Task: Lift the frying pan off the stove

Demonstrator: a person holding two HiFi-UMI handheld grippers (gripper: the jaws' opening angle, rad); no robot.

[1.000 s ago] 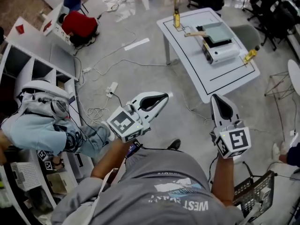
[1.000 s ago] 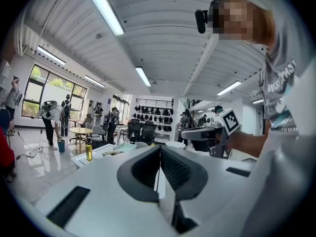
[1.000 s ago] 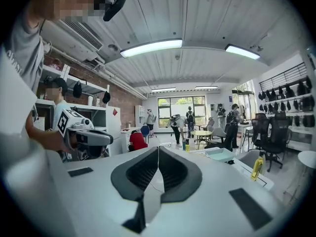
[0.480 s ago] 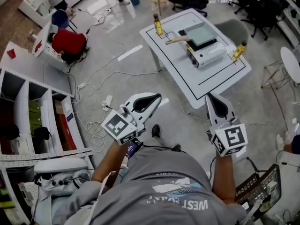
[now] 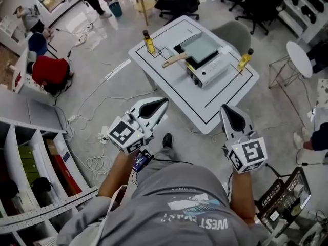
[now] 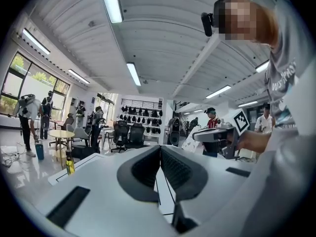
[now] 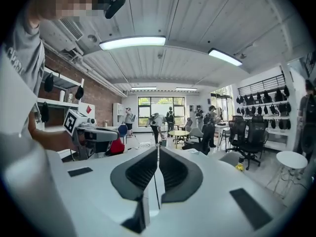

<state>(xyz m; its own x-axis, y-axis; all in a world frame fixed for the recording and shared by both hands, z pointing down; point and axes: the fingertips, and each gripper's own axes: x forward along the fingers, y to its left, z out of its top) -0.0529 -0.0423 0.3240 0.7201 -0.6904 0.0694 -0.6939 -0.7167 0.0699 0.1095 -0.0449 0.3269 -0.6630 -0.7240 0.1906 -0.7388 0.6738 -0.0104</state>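
A square grey frying pan (image 5: 200, 47) with a wooden handle (image 5: 174, 61) rests on a white portable stove (image 5: 208, 68) on the white table (image 5: 169, 81). Both grippers are held out level short of the table's near edge, well away from the pan. My left gripper (image 5: 163, 102) is shut and empty, its pads meeting in the left gripper view (image 6: 159, 148). My right gripper (image 5: 226, 108) shows a thin slit between its jaws (image 7: 157, 151); they have just been opening, with nothing between them.
Two yellow oil bottles (image 5: 148, 41) (image 5: 244, 59) stand on the table. A grey chair (image 5: 231, 35) is behind it and a round white stool (image 5: 300, 55) at the right. Cables and a power strip (image 5: 104, 135) lie on the floor; shelving (image 5: 31, 158) stands at the left.
The person has walked toward the table, which now sits nearer and lower in the head view. Both grippers have been carried forward with them.
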